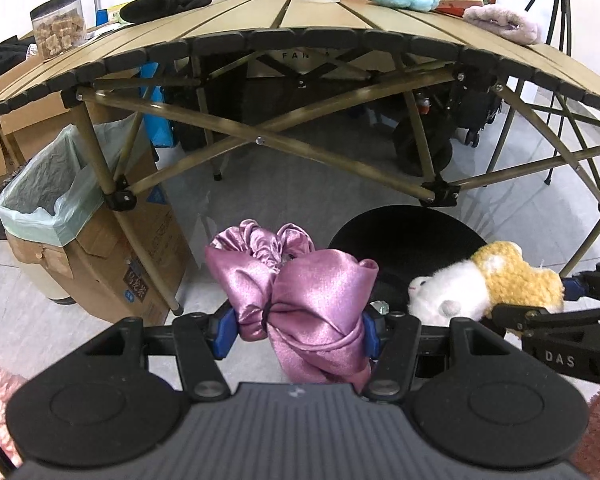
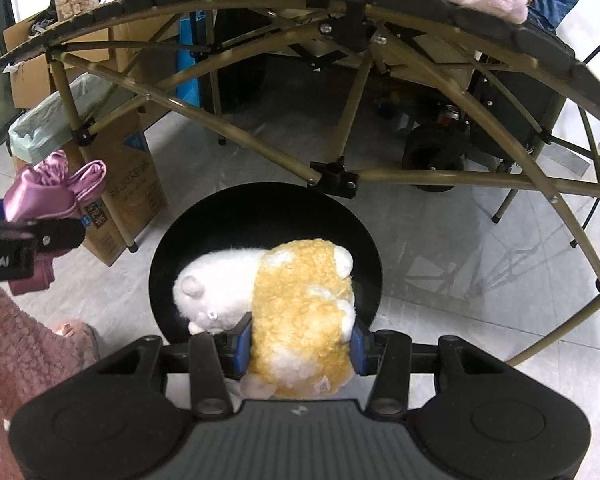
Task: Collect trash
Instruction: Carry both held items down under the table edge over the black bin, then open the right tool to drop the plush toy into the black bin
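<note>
Here your left gripper (image 1: 298,330) was clamped on the pink satin bundle (image 1: 300,292), and your right gripper (image 2: 300,346) squeezed the plush toy (image 2: 284,300) above the black bin (image 2: 204,220).

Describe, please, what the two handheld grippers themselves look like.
Both look alike: the left gripper and right gripper have black linkage arms, blue pads on the fingers, a ribbed grey body with two round black discs, and white lettering on the sides. No cables or sleeves show.
</note>
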`<act>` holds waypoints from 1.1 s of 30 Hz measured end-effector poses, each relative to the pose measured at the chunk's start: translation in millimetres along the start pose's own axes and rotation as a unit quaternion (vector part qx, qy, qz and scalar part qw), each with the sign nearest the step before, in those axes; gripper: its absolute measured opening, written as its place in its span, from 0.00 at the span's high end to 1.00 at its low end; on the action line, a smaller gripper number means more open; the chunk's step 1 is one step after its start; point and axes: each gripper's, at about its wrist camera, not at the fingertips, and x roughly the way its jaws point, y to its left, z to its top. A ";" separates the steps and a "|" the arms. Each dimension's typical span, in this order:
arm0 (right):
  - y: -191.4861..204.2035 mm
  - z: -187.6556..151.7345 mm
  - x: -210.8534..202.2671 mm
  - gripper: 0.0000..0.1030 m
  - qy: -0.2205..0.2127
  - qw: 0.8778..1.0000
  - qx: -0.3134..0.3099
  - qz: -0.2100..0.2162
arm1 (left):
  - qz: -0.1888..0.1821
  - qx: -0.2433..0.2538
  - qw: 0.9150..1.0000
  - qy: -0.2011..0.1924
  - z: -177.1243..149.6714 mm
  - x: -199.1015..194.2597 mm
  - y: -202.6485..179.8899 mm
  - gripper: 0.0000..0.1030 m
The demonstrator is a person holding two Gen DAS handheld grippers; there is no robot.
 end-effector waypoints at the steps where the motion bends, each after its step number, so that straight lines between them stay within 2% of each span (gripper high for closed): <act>1: 0.1 1.3 2.3 0.56 0.000 1.000 0.001 0.001 | 0.001 0.001 1.000 0.000 0.8 1.1 -0.6 0.43; 11: -0.5 15.0 30.7 0.56 0.002 1.000 0.001 0.005 | 0.017 -0.005 1.000 0.007 8.3 13.3 -1.4 0.43; 22: 6.9 23.5 54.9 0.56 0.014 1.000 -0.008 0.007 | 0.017 -0.007 1.000 0.011 9.7 17.0 -0.6 0.43; 29: 4.4 22.8 63.5 0.52 0.019 1.000 -0.004 0.019 | 0.019 -0.003 1.000 0.011 9.7 17.5 -1.6 0.43; 31: 2.6 22.3 62.8 0.43 0.016 1.000 -0.001 0.020 | 0.020 0.000 1.000 0.008 9.5 16.7 -2.6 0.43; 33: -0.5 22.4 62.4 0.20 0.013 1.000 0.004 0.022 | 0.020 0.003 1.000 0.007 9.2 16.4 -3.1 0.43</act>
